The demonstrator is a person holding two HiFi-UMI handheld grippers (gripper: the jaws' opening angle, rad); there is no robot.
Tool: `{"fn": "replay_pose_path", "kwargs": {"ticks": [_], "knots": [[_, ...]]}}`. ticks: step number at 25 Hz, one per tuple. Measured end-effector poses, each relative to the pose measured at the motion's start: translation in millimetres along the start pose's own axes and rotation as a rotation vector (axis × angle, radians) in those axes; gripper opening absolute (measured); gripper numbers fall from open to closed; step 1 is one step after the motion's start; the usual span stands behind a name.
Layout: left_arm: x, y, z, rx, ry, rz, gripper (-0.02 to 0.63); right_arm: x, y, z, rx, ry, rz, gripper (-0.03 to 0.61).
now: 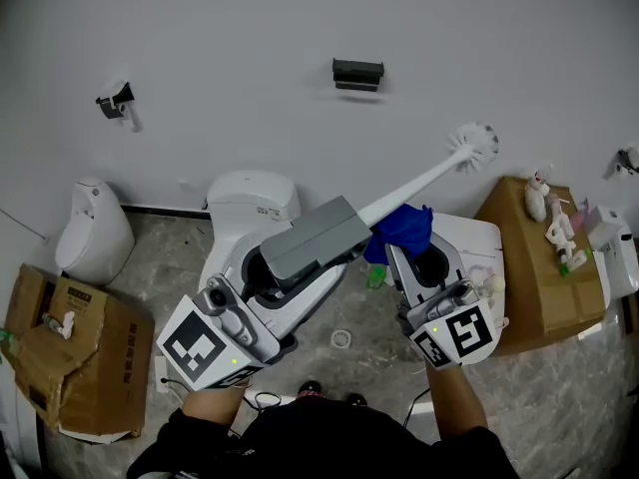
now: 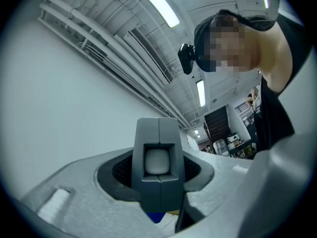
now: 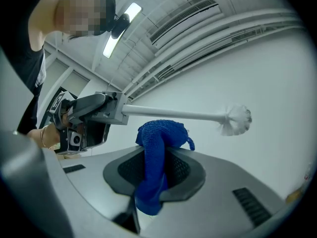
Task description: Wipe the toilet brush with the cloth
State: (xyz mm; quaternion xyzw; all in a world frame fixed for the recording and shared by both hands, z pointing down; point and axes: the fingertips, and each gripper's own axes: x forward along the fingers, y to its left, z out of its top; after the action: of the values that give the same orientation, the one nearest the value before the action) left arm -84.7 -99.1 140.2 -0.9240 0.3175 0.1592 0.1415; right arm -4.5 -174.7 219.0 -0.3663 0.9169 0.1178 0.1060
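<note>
Left tongs (image 1: 339,223) are clamped on the handle end of the brush (image 1: 429,173), bristles raised out ahead. Right tongs (image 1: 411,259) pinch the cloth (image 1: 404,228), bunched just under the shaft beside the left tips; contact unclear. Next, likely: press the cloth on and slide it toward the bristles.

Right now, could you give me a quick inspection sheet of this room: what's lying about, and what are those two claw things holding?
Surface: grey stone-pattern floor with a round drain.
Job's things: white brush held up in the air; blue cloth by its handle, contact unclear.
Clutter: cardboard box at left, another at right with small items on top.
Grippers: left gripper shut on the brush handle; right gripper shut on the cloth.
Cables: a thin cord near the shoes, hard to make out.
Surroundings: white wall, toilet, black wall fixture.
</note>
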Motion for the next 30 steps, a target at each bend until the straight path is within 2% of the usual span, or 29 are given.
{"fn": "replay_pose_path", "kwargs": {"ticks": [7,19,30], "knots": [[5.1,-18.3,-9.5,-0.015,0.02,-0.016,0.187,-1.6,17.5,9.9,0.002,-0.056,0.023,0.083],[6.7,-14.3,-16.9,-0.035,0.036,-0.028,0.187,7.3,29.1,22.5,-0.004,-0.096,0.057,0.083],[5.6,-18.2,-18.1,-0.068,0.043,-0.047,0.187,7.5,28.2,31.1,0.006,-0.119,0.047,0.083]]}}
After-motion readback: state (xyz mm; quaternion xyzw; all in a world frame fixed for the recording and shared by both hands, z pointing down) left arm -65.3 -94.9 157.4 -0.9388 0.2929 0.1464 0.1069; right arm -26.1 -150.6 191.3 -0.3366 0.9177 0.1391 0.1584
